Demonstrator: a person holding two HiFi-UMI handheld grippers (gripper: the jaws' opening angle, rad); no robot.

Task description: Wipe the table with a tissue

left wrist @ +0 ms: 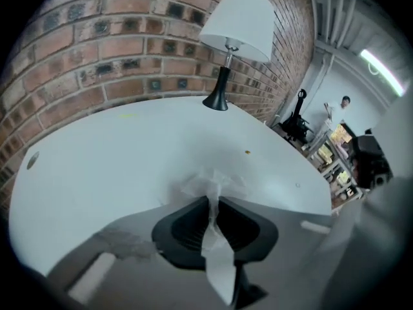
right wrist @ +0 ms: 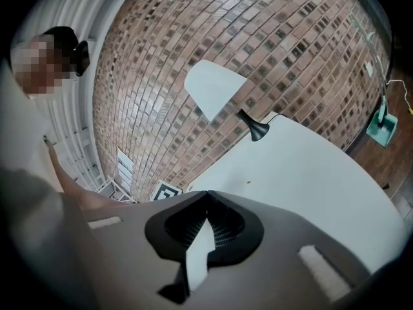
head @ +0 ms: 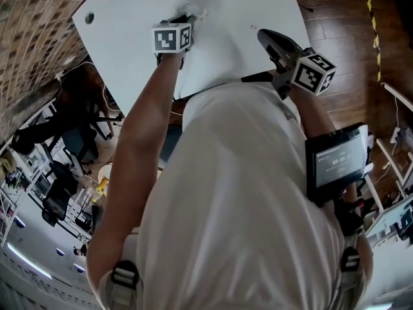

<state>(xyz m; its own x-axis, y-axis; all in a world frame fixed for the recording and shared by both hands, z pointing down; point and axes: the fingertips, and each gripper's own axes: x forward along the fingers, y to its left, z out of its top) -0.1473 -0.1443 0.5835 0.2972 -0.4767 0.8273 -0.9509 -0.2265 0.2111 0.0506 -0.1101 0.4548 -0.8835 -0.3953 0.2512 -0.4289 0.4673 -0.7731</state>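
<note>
A crumpled white tissue (left wrist: 213,181) is pinched between the black jaws of my left gripper (left wrist: 213,200) and presses on the white table (left wrist: 116,166). In the head view the left gripper (head: 187,19) points down at the table's far middle, with the tissue (head: 195,10) bunched at its tip. My right gripper (head: 266,36) hovers over the table's near right part, apart from the tissue. In the right gripper view the right gripper (right wrist: 206,194) has its jaws closed together with nothing between them. A small brown speck (left wrist: 247,152) lies on the table beyond the tissue.
A lamp (left wrist: 235,37) with a white shade and black base stands at the table's far edge against a brick wall (left wrist: 97,50). The table has a round hole (head: 89,18) near its left corner. Wooden floor (head: 342,31) lies to the right of the table.
</note>
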